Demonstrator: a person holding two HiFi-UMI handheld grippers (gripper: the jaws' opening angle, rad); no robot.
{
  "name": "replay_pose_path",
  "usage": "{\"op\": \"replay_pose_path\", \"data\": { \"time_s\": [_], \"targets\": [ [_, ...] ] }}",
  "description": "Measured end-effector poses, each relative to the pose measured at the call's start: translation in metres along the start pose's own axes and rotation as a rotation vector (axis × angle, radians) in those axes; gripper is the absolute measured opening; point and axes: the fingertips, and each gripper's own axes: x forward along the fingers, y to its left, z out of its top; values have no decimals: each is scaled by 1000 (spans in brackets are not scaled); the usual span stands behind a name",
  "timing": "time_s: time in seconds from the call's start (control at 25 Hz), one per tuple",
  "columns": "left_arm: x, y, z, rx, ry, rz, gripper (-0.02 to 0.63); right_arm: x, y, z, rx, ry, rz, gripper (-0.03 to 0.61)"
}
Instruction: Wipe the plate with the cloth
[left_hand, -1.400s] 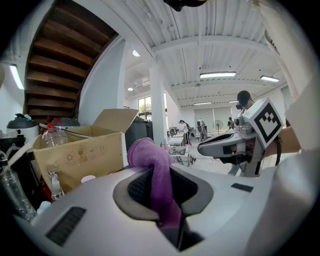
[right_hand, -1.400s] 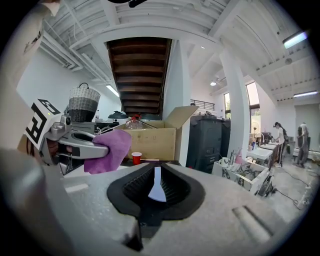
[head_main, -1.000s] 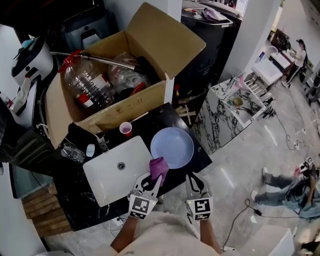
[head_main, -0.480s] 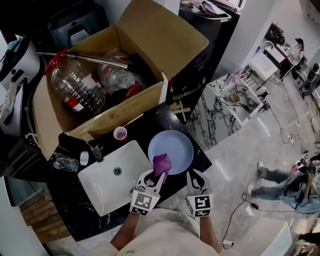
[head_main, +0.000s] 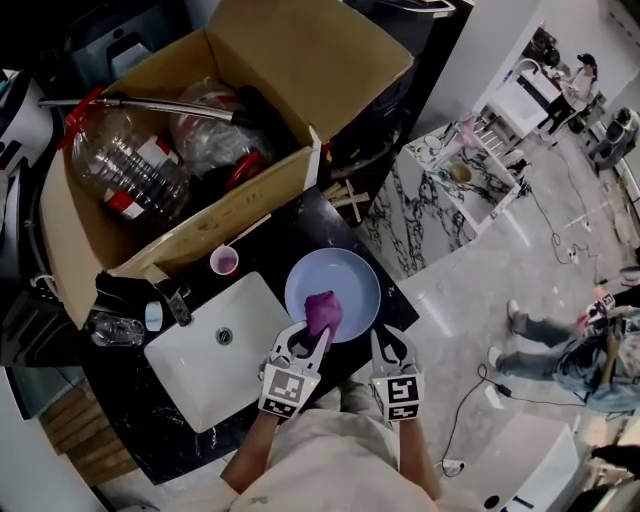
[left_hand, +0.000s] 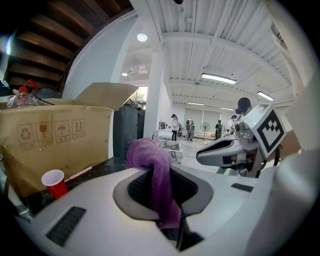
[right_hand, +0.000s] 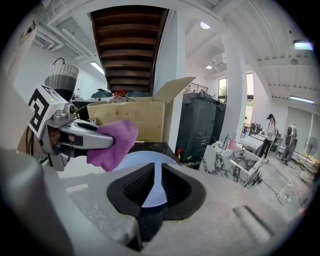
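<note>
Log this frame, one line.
left hand-held gripper: shut on cloth, cloth over plate | right hand-held gripper: shut on plate rim

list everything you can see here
counter: 1, black, before the person
sink: 1, white, set in the counter's left part
plate: 1, pale blue, on the counter right of the sink
cloth: 1, purple, over the plate
cup: 1, red, on the counter behind the sink
cardboard box: 1, brown, open, behind the counter
plastic jug: 1, clear with red cap, inside the box
marble stand: 1, white and black, on the floor, right
people: at least 2, far right
left gripper: 1, white, fingers shut on the cloth
right gripper: 1, white, fingers shut on the plate's near rim
</note>
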Motion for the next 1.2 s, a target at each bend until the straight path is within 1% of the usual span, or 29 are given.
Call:
{"op": "replay_pose_path", "data": {
  "time_s": [0.16, 0.32, 0.48, 0.6, 0.8, 0.92, 1.2],
  "targets": [
    [12, 1, -2, -22, 12, 17, 58, 11, -12, -6, 1, 13, 18, 37],
    [25, 2, -4, -16, 38, 39, 58, 25, -18, -6, 23, 11, 64, 37],
    [42, -4, -2, -22, 54, 63, 58, 37, -29, -10, 23, 22, 114, 37],
    [55, -7, -3, -23, 71, 76, 58, 45, -40, -17, 21, 36, 136, 37],
    [72, -9, -8, -19, 108, 89, 58, 58, -49, -24, 33, 59, 175, 37],
    [81, -11, -14, -20, 132, 95, 58, 66, -56, -32, 41, 79, 183, 37],
    [106, -12, -31, -20, 203, 91, 58, 84, -68, -47, 45, 131, 221, 46]
  ]
}}
